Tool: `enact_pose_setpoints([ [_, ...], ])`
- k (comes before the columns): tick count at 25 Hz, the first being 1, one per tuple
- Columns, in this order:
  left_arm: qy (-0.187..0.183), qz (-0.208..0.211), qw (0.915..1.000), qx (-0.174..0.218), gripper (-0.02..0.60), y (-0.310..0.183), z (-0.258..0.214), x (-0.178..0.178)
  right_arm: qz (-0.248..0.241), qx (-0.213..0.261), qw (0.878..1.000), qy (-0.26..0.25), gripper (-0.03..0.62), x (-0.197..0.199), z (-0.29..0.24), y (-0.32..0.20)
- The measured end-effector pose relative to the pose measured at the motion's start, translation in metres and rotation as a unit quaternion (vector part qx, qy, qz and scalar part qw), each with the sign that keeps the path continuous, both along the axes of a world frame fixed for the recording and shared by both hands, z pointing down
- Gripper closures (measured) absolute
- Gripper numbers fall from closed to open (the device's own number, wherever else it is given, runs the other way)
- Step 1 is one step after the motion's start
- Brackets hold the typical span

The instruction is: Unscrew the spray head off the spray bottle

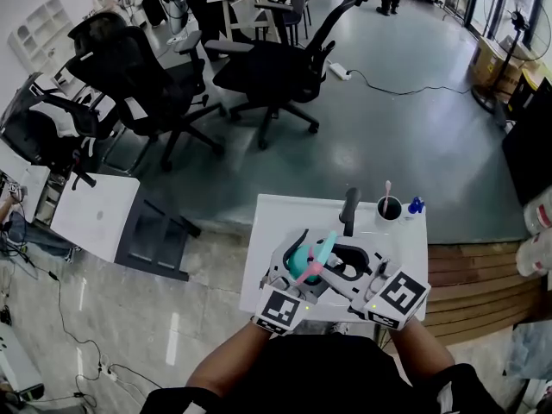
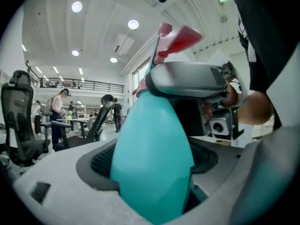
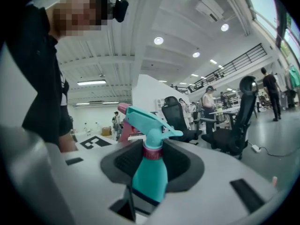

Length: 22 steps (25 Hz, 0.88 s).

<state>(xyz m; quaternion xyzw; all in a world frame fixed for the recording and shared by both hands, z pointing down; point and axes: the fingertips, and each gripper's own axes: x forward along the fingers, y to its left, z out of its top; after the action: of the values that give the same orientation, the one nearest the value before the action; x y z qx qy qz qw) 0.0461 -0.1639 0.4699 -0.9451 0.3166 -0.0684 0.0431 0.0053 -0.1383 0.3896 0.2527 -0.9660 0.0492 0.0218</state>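
The spray bottle (image 2: 152, 158) looks like smooth, light plastic, likely slippery and squashable. Its belly is clamped in the left gripper (image 1: 291, 272). Its pink collar (image 3: 152, 152), probably the stiffest place to grip, sits between the right gripper's (image 1: 345, 272) narrowly parted jaws, which apparently aren't pressing.

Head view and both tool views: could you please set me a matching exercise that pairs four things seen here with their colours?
Things:
1 spray bottle
2 collar on the bottle's neck
3 cup
4 office chair

Colours:
A white
B black
C teal
D dark pink

Pairs: 1-C; 2-D; 3-A; 4-B
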Motion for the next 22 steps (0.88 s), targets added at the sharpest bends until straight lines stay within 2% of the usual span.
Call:
enact_pose_setpoints([
  [2, 0.013, 0.055, 0.9984, 0.004, 0.156, 0.012, -0.005, 0.006, -0.055, 0.01, 0.998, 0.005, 0.459, -0.004, -0.008, 0.012],
  [4, 0.027, 0.119, 0.9925, 0.006, 0.156, 0.028, -0.011, 0.013, -0.116, 0.024, 0.993, 0.015, 0.459, -0.005, -0.013, 0.026],
  [6, 0.042, 0.19, 0.9809, 0.0, 0.156, 0.047, -0.019, 0.02, -0.172, 0.037, 0.984, 0.027, 0.459, -0.004, -0.014, 0.04],
  [9, 0.023, 0.281, 0.9593, -0.007, 0.156, 0.071, -0.02, 0.023, -0.24, 0.052, 0.968, 0.044, 0.459, -0.003, -0.014, 0.057],
  [11, 0.015, 0.317, 0.9483, -0.01, 0.156, 0.082, -0.022, 0.022, -0.289, 0.085, 0.95, 0.075, 0.459, -0.002, -0.01, 0.067],
  [12, 0.017, 0.324, 0.9457, -0.011, 0.156, 0.084, -0.024, 0.021, -0.301, 0.097, 0.945, 0.085, 0.459, -0.002, -0.009, 0.069],
  [13, 0.024, 0.323, 0.9461, -0.012, 0.156, 0.083, -0.027, 0.019, -0.298, 0.1, 0.946, 0.084, 0.457, -0.003, -0.01, 0.068],
  [15, 0.04, 0.299, 0.9534, -0.018, 0.156, 0.074, -0.031, 0.014, -0.264, 0.094, 0.958, 0.067, 0.451, -0.006, -0.014, 0.06],
  [18, 0.059, 0.241, 0.9679, -0.036, 0.156, 0.054, -0.032, 0.004, -0.195, 0.065, 0.978, 0.031, 0.344, -0.004, -0.016, 0.041],
  [20, 0.059, 0.2, 0.977, -0.043, 0.156, 0.042, -0.029, -0.002, -0.159, 0.051, 0.986, 0.008, 0.339, 0.003, -0.016, 0.031],
  [22, 0.053, 0.154, 0.9856, -0.046, 0.156, 0.028, -0.023, -0.01, -0.126, 0.043, 0.991, -0.001, 0.362, 0.009, -0.014, 0.022],
])
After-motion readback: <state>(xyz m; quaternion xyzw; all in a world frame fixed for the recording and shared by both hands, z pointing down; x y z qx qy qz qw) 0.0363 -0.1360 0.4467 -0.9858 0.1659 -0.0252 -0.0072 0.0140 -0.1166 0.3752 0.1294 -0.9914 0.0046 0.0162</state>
